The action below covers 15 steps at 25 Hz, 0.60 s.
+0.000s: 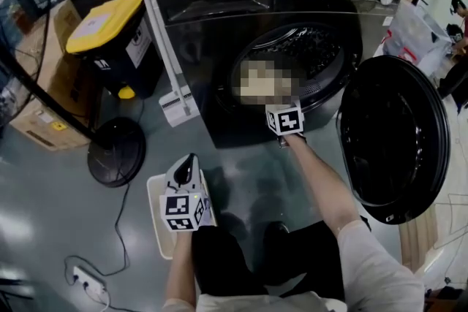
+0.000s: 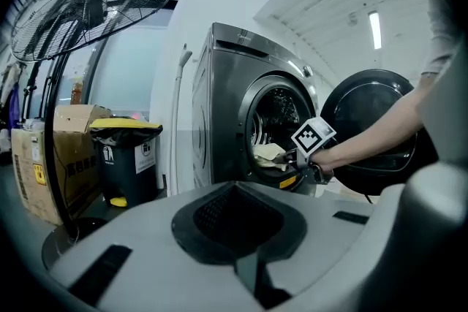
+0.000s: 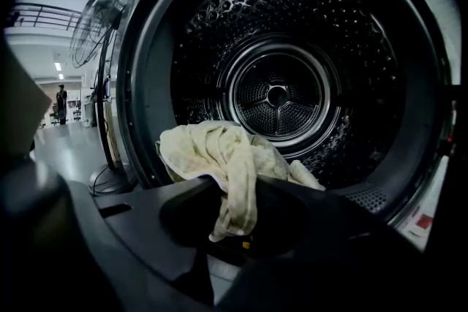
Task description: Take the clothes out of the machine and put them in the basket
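Two tongs: one in each hand, both on the door side of the washing machine point(image 1: 219, 4).
Right tongs point(image 3: 235, 193): at the machine's mouth on an outstretched arm; nearly closed, pinched on a fold of the cloth point(image 3: 212, 150).
Cloth: pale yellowish, towel-like, bunched at the front lip of the machine's opening. One end hangs down through the right tongs; the rest lies just inside the drum point(image 3: 278, 91). The left gripper view shows it as a pale heap in the machine's mouth.
Drum: perforated metal, dark, behind the cloth.
Left tongs point(image 1: 188, 159): held low and back from the machine, well apart from the opening; closed tip to tip, with nothing in them.
Basket point(image 1: 156, 219): pale and rectangular, on the floor out in front of the machine, under the left tongs in the head view.
Door point(image 1: 395, 135): round and dark, swung wide open to the right of the machine.
Bin point(image 1: 110, 33): dark with a yellow lid, near the machine's left side.
Fan point(image 2: 88, 4): standing fan, left of the machine beyond the bin; its round base is on the floor.
Boxes point(image 1: 44, 109): cardboard, farthest left of the machine.
Power strip point(image 1: 88, 278): on the floor, well away from the machine's front, with its cable trailing.
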{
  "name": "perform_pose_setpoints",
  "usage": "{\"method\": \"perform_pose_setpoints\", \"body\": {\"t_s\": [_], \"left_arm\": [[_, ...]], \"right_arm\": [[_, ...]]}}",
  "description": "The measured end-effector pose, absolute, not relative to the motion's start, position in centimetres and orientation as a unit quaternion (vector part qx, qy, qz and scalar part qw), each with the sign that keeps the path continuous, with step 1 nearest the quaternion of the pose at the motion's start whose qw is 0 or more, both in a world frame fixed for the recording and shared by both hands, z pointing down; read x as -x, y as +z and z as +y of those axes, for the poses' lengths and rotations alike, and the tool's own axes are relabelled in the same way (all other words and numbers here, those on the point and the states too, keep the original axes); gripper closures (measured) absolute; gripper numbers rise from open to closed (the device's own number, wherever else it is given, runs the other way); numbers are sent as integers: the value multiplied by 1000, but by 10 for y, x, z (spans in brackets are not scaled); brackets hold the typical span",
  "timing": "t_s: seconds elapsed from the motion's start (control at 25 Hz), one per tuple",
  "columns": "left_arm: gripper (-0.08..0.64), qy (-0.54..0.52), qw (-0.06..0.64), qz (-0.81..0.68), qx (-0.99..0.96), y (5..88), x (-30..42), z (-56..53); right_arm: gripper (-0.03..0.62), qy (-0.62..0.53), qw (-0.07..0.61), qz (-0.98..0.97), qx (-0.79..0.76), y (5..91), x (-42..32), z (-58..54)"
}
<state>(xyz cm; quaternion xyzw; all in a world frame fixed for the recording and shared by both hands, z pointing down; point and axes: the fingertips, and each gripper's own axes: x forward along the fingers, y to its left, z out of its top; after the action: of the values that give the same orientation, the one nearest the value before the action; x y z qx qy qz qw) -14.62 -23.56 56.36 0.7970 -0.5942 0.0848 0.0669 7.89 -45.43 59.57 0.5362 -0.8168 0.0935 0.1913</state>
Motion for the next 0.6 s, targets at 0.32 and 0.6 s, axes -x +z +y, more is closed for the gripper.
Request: {"method": "perform_pose_setpoints", "body": {"t_s": [0.32, 0.6], "left_arm": [[541, 65, 59, -569, -818, 548, 116, -237], [541, 52, 60, -550, -831, 542, 94, -238]], "right_arm": [[497, 87, 161, -815, -550, 579, -95, -399], [497, 76, 155, -813, -556, 573, -103, -348]]}}
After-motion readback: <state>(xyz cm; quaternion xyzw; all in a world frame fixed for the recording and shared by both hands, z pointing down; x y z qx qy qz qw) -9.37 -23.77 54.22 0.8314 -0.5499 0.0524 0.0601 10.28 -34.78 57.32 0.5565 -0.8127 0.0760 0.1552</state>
